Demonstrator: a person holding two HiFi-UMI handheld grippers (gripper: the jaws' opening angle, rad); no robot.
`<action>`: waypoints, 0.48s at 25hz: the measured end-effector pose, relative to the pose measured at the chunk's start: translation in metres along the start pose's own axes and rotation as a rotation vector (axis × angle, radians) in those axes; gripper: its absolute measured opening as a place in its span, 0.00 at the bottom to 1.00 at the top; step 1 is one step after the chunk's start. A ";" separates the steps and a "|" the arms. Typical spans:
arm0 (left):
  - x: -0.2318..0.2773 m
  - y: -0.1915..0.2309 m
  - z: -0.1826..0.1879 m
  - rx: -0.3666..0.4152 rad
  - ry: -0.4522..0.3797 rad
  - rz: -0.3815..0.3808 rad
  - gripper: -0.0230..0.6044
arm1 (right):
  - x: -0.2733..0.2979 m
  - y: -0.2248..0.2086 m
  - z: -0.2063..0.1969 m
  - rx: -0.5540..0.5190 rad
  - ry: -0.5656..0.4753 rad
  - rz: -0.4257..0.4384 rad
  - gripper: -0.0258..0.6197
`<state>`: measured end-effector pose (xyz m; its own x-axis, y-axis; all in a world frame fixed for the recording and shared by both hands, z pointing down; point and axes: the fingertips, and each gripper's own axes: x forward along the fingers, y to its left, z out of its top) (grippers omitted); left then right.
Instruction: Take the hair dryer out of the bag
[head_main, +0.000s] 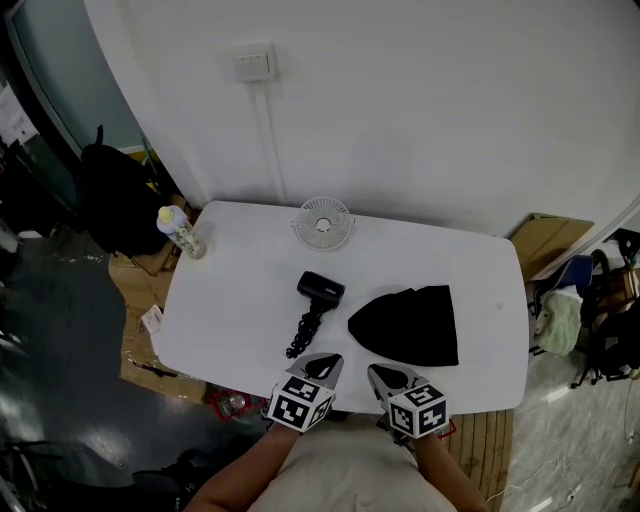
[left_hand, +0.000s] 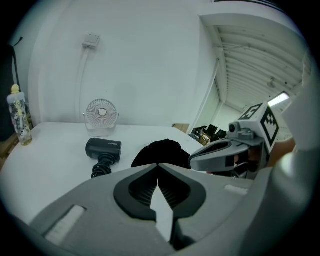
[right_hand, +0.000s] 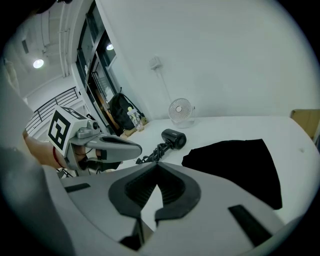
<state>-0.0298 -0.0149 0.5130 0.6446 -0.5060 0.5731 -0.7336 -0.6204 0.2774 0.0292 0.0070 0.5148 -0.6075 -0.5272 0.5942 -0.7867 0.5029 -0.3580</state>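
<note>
Table (head_main: 230, 300), white.
- Hair dryer (head_main: 321, 289): out of bag, mid-table; cord (head_main: 304, 334) trails from it toward near edge.
- Bag (head_main: 410, 325): black, flat, just right of hair dryer, not touching.
- Fan (head_main: 323, 222): beyond hair dryer, at far edge.
- Bottle (head_main: 180, 232): well left of hair dryer, at far corner.
- Left gripper (head_main: 328, 360), right gripper (head_main: 378, 372): both clenched, empty, at near edge, nearer than hair dryer.
- Open tabletop left of hair dryer.

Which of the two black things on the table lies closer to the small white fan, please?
The hair dryer, the one with the coiled cord: it lies just in front of the fan, while the flat black bag sits further right.
</note>
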 end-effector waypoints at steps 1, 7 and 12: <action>0.000 0.000 0.000 0.000 -0.004 0.001 0.05 | 0.000 0.000 0.000 0.002 0.000 0.001 0.06; -0.002 -0.002 0.001 -0.010 -0.020 -0.019 0.05 | 0.000 0.005 -0.002 -0.001 0.006 0.009 0.06; -0.004 -0.006 -0.001 -0.010 -0.020 -0.026 0.05 | -0.003 0.007 -0.003 -0.004 0.007 0.009 0.06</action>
<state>-0.0282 -0.0083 0.5096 0.6678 -0.5019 0.5497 -0.7185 -0.6275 0.3000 0.0263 0.0141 0.5126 -0.6140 -0.5175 0.5960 -0.7805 0.5105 -0.3608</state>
